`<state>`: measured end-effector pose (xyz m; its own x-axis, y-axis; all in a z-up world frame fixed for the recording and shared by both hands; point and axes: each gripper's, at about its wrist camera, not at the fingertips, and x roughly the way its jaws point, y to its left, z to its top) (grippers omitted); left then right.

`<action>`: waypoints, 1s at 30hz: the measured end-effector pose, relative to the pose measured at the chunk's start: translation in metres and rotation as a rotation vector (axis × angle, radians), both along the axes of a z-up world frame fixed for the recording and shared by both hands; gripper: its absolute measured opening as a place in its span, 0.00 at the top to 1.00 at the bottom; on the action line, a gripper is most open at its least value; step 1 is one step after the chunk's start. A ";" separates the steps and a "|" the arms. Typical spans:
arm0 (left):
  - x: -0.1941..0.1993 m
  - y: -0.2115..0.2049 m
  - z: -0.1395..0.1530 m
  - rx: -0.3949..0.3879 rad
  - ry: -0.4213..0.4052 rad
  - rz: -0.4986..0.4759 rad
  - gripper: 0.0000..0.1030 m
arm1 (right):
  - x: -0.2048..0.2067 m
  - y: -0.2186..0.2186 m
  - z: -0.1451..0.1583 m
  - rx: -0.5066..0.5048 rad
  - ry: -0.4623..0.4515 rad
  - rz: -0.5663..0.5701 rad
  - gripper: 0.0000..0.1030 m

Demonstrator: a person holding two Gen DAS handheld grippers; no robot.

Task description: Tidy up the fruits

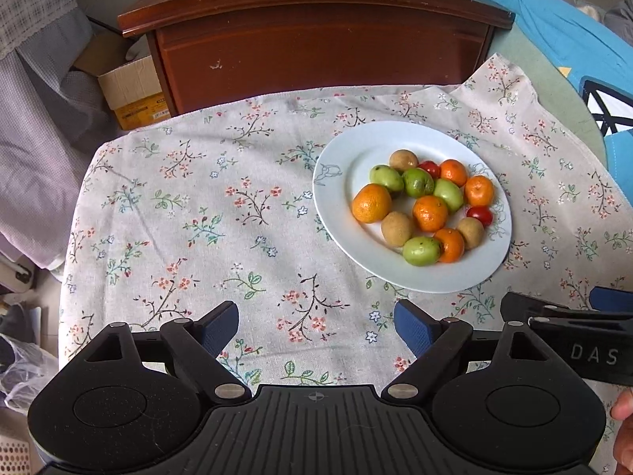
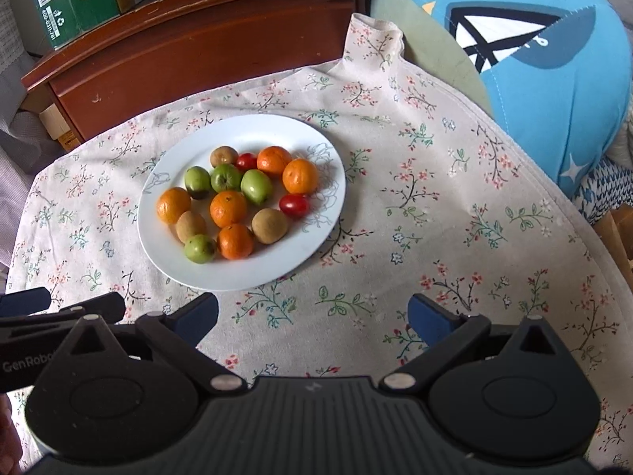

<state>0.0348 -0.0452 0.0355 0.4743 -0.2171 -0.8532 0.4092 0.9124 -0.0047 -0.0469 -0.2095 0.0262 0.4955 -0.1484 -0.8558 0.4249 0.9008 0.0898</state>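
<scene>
From your left wrist camera, your left gripper (image 1: 316,326) hangs above the flowered tablecloth (image 1: 198,217) with its blue pads spread wide and nothing between them; the white plate (image 1: 348,182) lies ahead to the right, heaped with oranges (image 1: 371,203), green fruits (image 1: 418,182), kiwis (image 1: 397,228) and small red tomatoes (image 1: 479,215); from your right wrist camera, your right gripper (image 2: 312,318) is likewise spread and empty over bare cloth, the plate ahead to its left, near its left pad (image 2: 199,314).

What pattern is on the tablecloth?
The tablecloth is pale with small flowers and dark twigs, clearest in the right wrist view.
</scene>
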 end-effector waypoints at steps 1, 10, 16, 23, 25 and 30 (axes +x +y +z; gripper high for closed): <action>0.001 0.000 -0.001 0.009 0.004 -0.001 0.15 | 0.001 0.002 -0.001 -0.008 0.007 0.008 0.01; 0.002 -0.001 -0.005 0.039 -0.001 0.007 0.15 | 0.003 0.004 -0.002 -0.044 0.025 0.013 0.01; 0.001 -0.005 -0.005 0.064 -0.020 -0.006 0.15 | 0.006 0.002 -0.007 -0.044 0.045 0.005 0.01; 0.001 -0.007 -0.007 0.079 -0.024 -0.011 0.15 | 0.007 0.004 -0.007 -0.066 0.040 0.015 0.01; 0.001 -0.008 -0.007 0.080 -0.021 -0.011 0.15 | 0.007 0.003 -0.008 -0.065 0.039 0.016 0.01; 0.003 -0.011 -0.007 0.093 -0.033 -0.015 0.15 | 0.008 0.002 -0.009 -0.064 0.042 0.008 0.01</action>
<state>0.0373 -0.0565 0.0286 0.4999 -0.1445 -0.8539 0.4213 0.9020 0.0940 -0.0389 -0.2071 0.0171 0.4605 -0.2001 -0.8648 0.4200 0.9074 0.0136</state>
